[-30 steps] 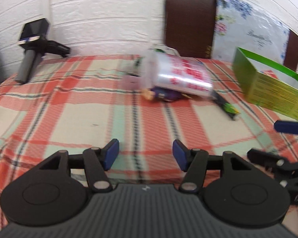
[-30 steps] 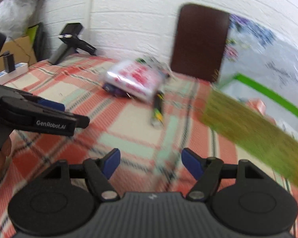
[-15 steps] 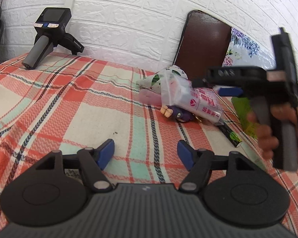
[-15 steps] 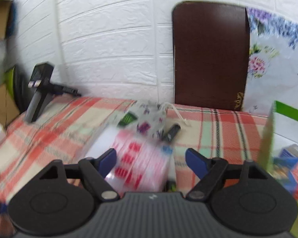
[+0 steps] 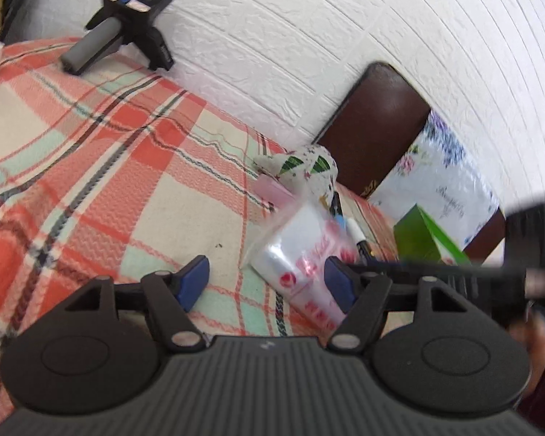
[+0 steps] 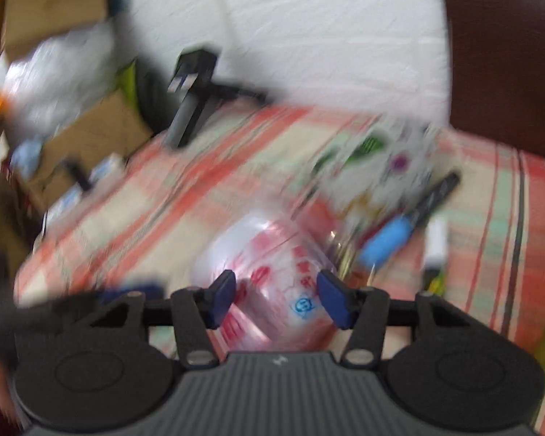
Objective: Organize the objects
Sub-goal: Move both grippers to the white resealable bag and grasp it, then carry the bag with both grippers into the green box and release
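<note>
Right claw (image 6: 278,299) has just been closing around one clear packet (image 6: 272,272) with red print, lying on the checked table (image 5: 91,167); grip unclear through blur. Left claw (image 5: 267,287) hangs open, empty. Behind: one pouch (image 5: 305,167), two markers.

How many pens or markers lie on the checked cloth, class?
3, as far as the blur allows: a blue-barrelled pen, a black marker beyond it, and a white-capped marker to their right. The pile may hide more.
</note>
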